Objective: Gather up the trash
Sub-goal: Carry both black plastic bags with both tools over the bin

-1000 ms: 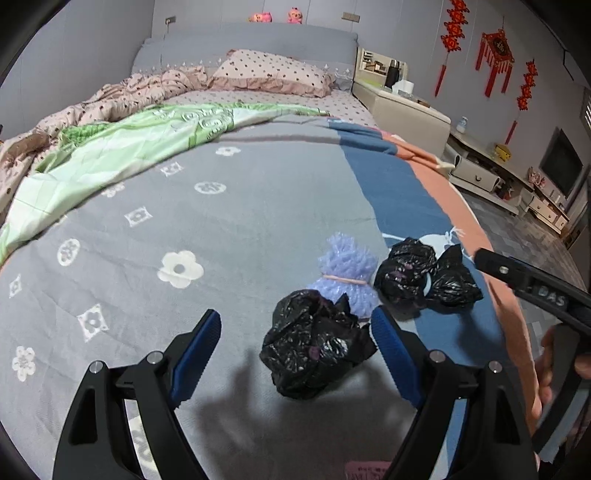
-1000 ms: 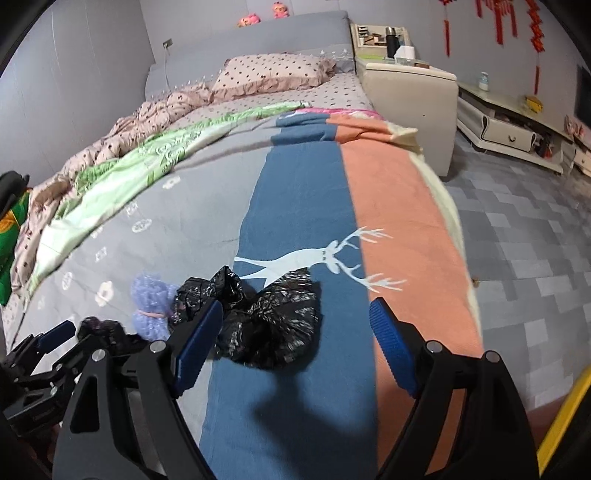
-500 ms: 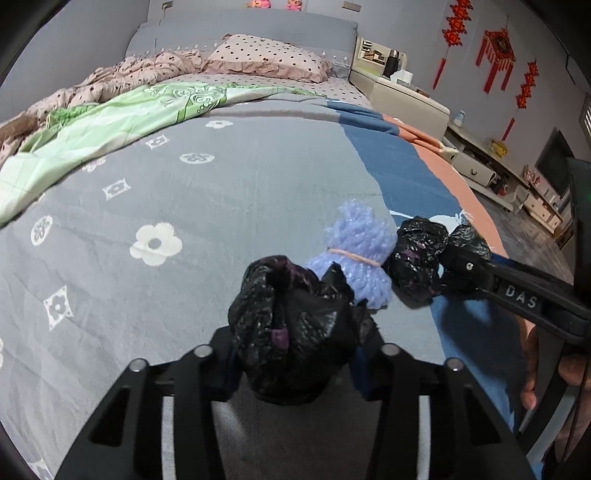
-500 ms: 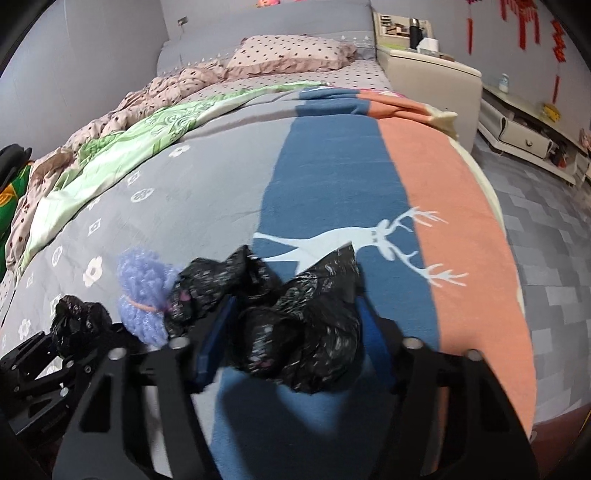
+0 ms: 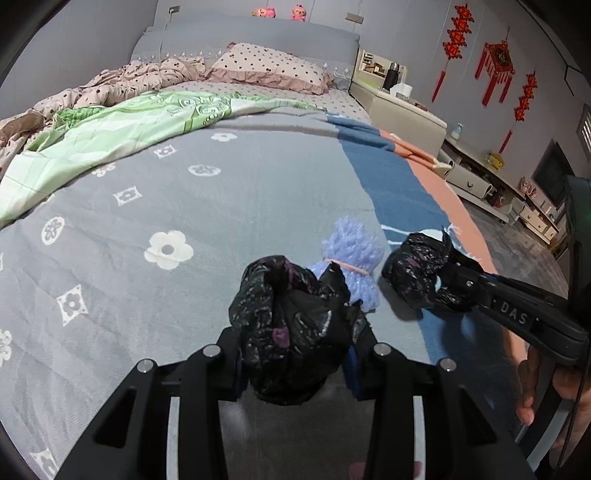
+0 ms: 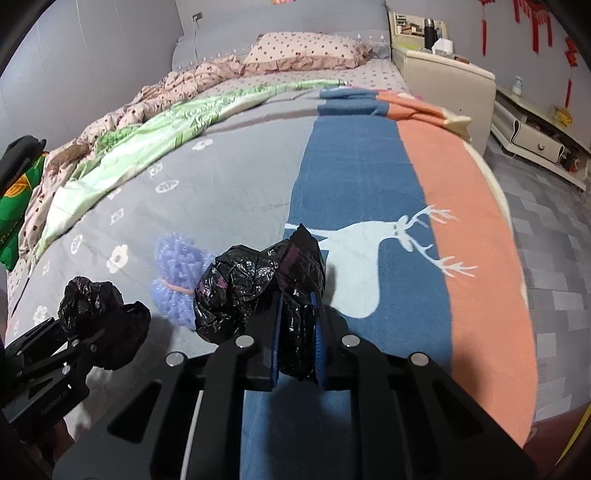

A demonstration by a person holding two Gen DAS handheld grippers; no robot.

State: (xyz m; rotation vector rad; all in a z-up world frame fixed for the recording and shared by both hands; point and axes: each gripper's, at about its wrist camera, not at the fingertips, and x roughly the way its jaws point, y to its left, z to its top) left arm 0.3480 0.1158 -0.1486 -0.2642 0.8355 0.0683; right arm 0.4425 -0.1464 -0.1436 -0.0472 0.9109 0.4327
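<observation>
Black crinkled trash bag (image 5: 291, 328) pinched in left tool (image 5: 293, 363), second black bag (image 6: 295, 295) clamped in right tool (image 6: 297, 343)

Grey-walled bedroom: bed (image 5: 221, 206) with grey headboard (image 5: 258, 35), cream nightstand (image 5: 402, 114), red wall ornaments (image 5: 498, 62), grey tiled floor (image 6: 546, 236).

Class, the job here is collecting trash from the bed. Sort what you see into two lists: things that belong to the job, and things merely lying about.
Belongs to the job:
black bag in left claw
black bag in right claw
purple bundle

Just lying about:
pillow
green quilt
deer blanket
flask
</observation>
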